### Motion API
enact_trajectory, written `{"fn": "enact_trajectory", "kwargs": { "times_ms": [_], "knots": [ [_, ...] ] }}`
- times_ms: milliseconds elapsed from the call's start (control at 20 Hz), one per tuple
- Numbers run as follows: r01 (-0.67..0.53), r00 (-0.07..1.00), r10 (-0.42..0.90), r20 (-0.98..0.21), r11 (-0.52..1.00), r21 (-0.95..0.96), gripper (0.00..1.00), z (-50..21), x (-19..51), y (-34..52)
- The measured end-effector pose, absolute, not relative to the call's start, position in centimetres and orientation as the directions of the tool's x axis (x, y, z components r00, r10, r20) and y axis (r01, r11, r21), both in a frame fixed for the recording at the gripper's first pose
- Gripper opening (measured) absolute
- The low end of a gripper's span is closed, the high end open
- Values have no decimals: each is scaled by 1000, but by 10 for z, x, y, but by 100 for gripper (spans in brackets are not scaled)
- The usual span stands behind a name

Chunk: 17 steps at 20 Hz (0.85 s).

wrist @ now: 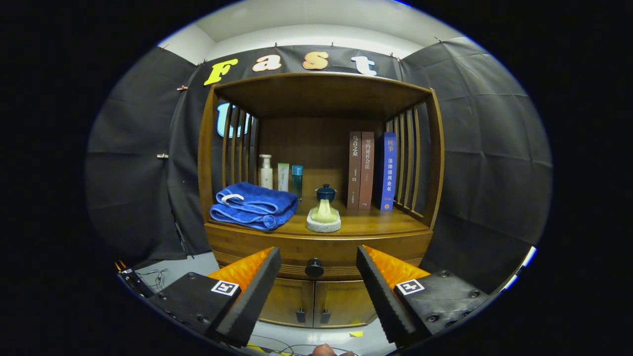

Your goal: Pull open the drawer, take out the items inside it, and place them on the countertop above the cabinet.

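Booth: black cloth walls, grey floor (198, 269), wooden cabinet (316, 198) centred ahead.
Drawer: front (277, 249) closed, flush under the countertop (366, 222); contents hidden.
Knob: black knob (314, 267) mid-drawer, between the fingers and beyond their tips, not touched.
Gripper: gripper (316, 269) spread wide, nothing held; black ribbed fingers (252, 296) with orange backs, aimed at the knob.
Doors: two small doors (316, 301) below the drawer, both shut, dark handles side by side.
Countertop: folded blue towel (253, 205) on the left; teapot (325, 203) (dark blue lid) on a pale round pad, centre.
Back row: white pump bottle (266, 171), pale tube (283, 177), teal bottle (296, 180) behind the towel; three upright books (371, 170) near the slatted side.
Floor: thin cables (153, 277) beside the cabinet.
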State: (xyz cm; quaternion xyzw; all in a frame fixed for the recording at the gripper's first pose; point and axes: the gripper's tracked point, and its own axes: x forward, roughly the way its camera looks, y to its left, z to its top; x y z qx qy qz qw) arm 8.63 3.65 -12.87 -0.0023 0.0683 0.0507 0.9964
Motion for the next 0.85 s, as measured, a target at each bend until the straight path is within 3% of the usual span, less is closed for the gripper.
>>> {"fn": "enact_trajectory", "kwargs": {
  "times_ms": [850],
  "knots": [
    [-102, 988, 106, -112, 994, 35, 99, -34, 64, 27]
  ]
}}
